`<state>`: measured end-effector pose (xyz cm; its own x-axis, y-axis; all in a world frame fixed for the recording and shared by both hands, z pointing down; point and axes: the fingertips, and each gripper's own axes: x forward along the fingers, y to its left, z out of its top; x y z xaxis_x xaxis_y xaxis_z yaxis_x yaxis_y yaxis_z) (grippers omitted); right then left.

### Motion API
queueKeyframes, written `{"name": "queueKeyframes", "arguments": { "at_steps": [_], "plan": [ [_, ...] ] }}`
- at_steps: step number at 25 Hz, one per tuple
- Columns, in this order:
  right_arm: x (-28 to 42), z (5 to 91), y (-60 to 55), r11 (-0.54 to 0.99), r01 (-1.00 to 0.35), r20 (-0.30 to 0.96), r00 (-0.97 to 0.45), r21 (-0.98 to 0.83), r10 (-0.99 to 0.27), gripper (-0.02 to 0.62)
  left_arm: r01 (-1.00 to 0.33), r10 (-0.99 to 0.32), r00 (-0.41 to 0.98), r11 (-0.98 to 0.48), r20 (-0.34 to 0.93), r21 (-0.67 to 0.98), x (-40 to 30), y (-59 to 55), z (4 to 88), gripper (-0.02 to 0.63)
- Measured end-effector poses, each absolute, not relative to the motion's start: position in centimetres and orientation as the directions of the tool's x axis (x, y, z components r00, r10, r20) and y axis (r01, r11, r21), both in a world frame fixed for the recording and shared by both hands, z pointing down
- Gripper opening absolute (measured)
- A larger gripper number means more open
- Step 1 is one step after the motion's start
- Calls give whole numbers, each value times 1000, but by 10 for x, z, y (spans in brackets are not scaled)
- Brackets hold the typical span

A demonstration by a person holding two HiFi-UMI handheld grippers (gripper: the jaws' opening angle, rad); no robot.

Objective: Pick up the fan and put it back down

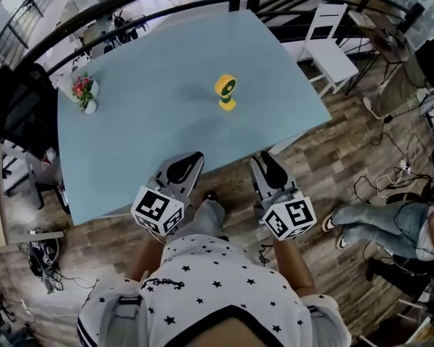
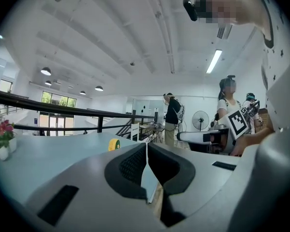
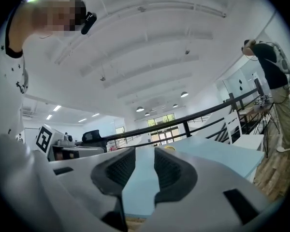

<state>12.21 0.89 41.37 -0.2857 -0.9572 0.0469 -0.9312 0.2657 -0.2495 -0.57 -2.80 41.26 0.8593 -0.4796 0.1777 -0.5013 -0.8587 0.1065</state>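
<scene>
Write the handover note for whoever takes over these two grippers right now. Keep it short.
Left gripper: jaws together, empty.
Right gripper: jaws apart, nothing between them.
Both are at the near edge of the blue table, well short of the fan.
Fan: yellow, upright near mid-table, neither gripper touching it. A vase of flowers stands near the table's left edge, apart from the fan.
Done: no step shows as done.
Left: reach the fan, grip it, lift it, set it back down.
</scene>
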Motion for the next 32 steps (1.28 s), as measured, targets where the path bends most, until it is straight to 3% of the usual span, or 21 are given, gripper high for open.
{"name": "queueKeyframes", "arguments": {
  "at_steps": [23,32],
  "plan": [
    [128,503,-163,238,-947,303,-296,-214,-906,156,-587,-547,802,-796,241,147,-26,-171,447,31],
    [133,545,-205,318,-928,384,-370,-194,-846,192,-683,-627,720,-715,299,146,-29,-185,451,32]
  ]
}}
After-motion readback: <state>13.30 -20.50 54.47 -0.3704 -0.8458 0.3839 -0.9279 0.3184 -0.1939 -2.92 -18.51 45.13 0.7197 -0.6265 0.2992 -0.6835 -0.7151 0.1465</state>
